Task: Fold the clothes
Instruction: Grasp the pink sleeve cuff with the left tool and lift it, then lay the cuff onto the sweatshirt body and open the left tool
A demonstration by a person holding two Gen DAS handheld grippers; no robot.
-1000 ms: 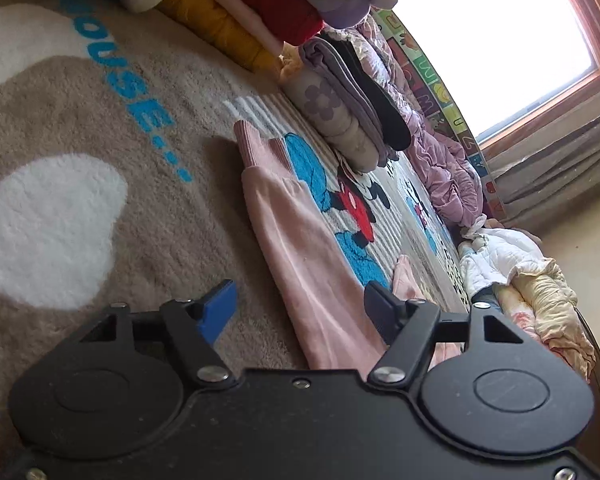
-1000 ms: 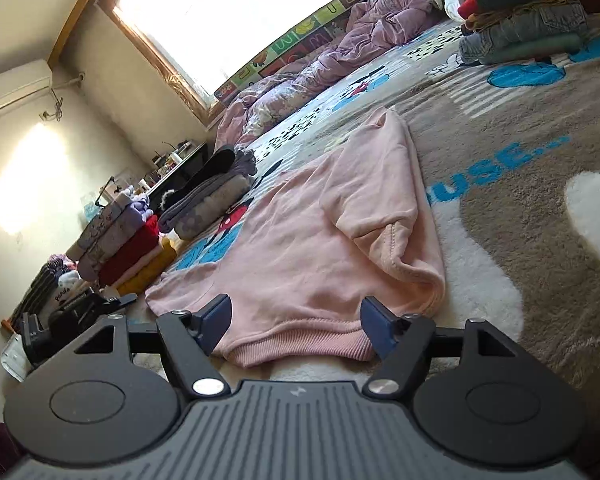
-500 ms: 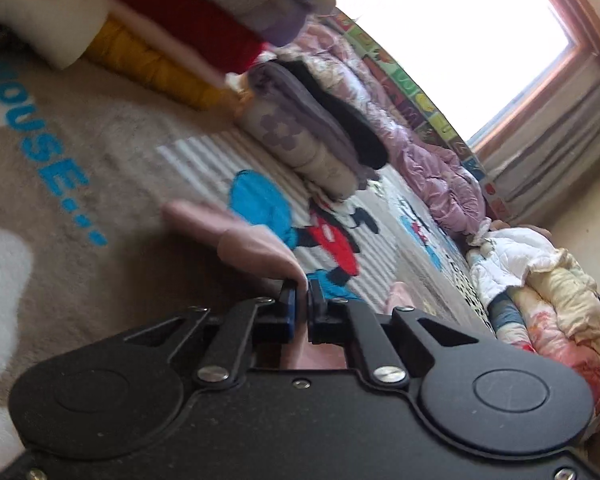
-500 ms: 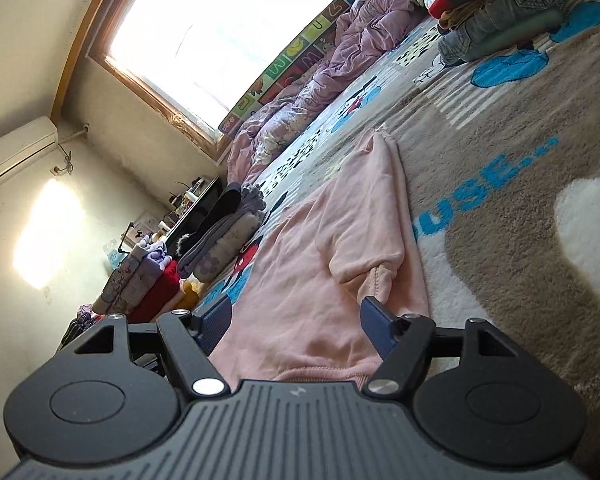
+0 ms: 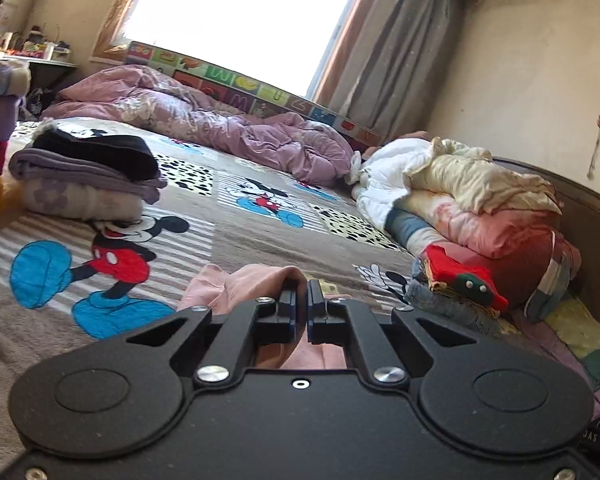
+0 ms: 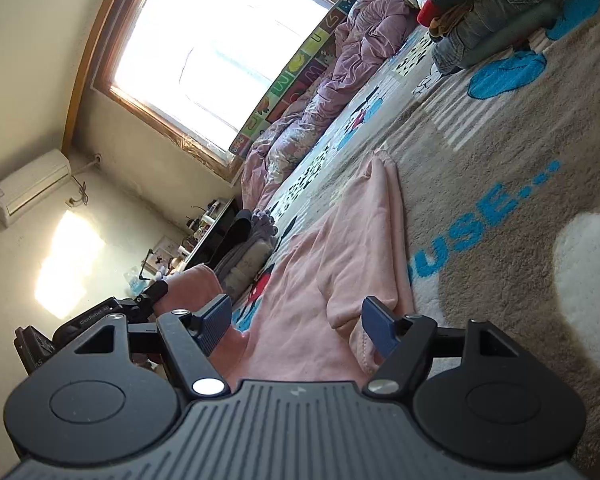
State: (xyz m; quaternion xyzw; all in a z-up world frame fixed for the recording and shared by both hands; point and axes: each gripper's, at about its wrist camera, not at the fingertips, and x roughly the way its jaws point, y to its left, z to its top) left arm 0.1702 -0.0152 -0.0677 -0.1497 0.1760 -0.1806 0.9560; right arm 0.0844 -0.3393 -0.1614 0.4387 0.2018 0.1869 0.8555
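Pink sweatshirt [image 6: 332,264] lies spread on the cartoon-print blanket [image 6: 500,152]. Left gripper [image 5: 302,300] is clamped on a raised fold of its pink fabric. Right gripper [image 6: 296,322] hovers over the hem, jaws spread wide, gripping nothing. 2 folded clothes piles [image 5: 88,176] [image 5: 456,284] sit well apart on the bed

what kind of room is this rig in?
Most likely a home bedroom. The work surface looks like a bed under a cartoon-mouse blanket, with a crumpled purple duvet along the window and stacks of folded clothes on it.
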